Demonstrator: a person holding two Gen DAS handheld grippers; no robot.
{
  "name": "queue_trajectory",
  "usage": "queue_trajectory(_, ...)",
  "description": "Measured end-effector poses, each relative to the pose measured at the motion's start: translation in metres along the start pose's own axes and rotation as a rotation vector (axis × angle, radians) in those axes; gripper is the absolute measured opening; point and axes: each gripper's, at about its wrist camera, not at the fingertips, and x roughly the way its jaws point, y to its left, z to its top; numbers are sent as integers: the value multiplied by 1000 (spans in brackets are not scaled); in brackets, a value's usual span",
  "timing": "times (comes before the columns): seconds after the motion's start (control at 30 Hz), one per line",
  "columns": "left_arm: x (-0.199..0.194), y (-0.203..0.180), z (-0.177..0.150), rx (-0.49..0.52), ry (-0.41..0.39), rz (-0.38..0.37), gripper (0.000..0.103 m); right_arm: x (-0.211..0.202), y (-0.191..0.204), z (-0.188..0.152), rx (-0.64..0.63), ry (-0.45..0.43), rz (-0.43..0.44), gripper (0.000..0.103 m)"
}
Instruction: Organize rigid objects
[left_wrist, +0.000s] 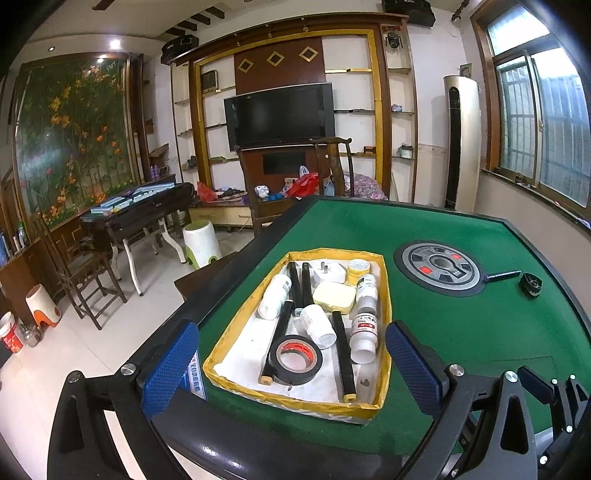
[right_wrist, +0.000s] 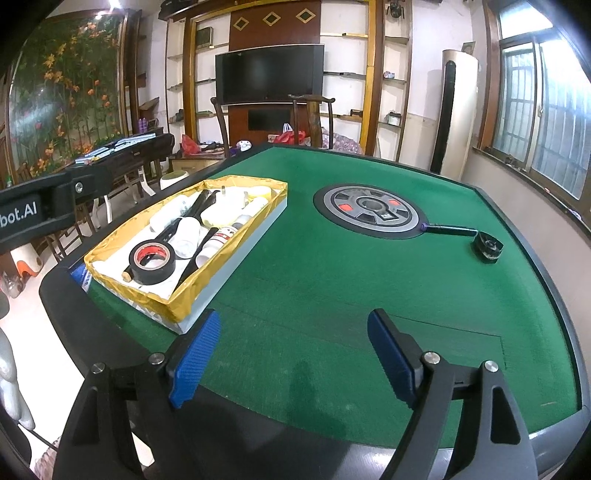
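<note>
I am holding my left gripper (left_wrist: 291, 354) low over the near edge of the green felt table (left_wrist: 461, 332), its two blue ribbed fingers (left_wrist: 171, 360) spread wide with nothing pinched between them; the shallow yellow-rimmed cardboard tray (left_wrist: 384, 321) is sitting on the felt just beyond them. I am holding my right gripper (right_wrist: 295, 354) to the right of that tray, its jaws also standing apart and empty over bare felt.

In the tray I am counting one roll of black electrical tape (left_wrist: 295, 360) lying flat at the near end, four black sticks with pale tips (left_wrist: 343, 362), two white pill bottles (left_wrist: 274, 297) on their sides, two clear bottles with white caps (left_wrist: 364, 328), one pale yellow rounded box (left_wrist: 332, 297), one white plug adapter (left_wrist: 328, 274) and one small yellow-lidded jar (left_wrist: 357, 270) at the far end. The sticks are all running near-to-far along the tray's long axis, two far ones side by side, two nearer ones flanking the tape. The clear bottles are lying end to end along the right wall.

Outside the tray, right of the round grey centre panel (left_wrist: 437, 266), one dark blue pen-shaped stick (left_wrist: 502, 276) is lying left-to-right, with one small black knob-like part (left_wrist: 531, 285) just beside its right end.
</note>
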Motion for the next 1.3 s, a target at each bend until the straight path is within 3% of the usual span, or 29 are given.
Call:
queue_trajectory(0.7, -7, -15, -1, 36, 19, -32, 102, -9, -7, -2, 8, 5, 1, 82)
queue_trajectory(1.3, 8, -26, -6, 67, 63, -34, 102, 9, -18, -5, 37, 42, 3, 82)
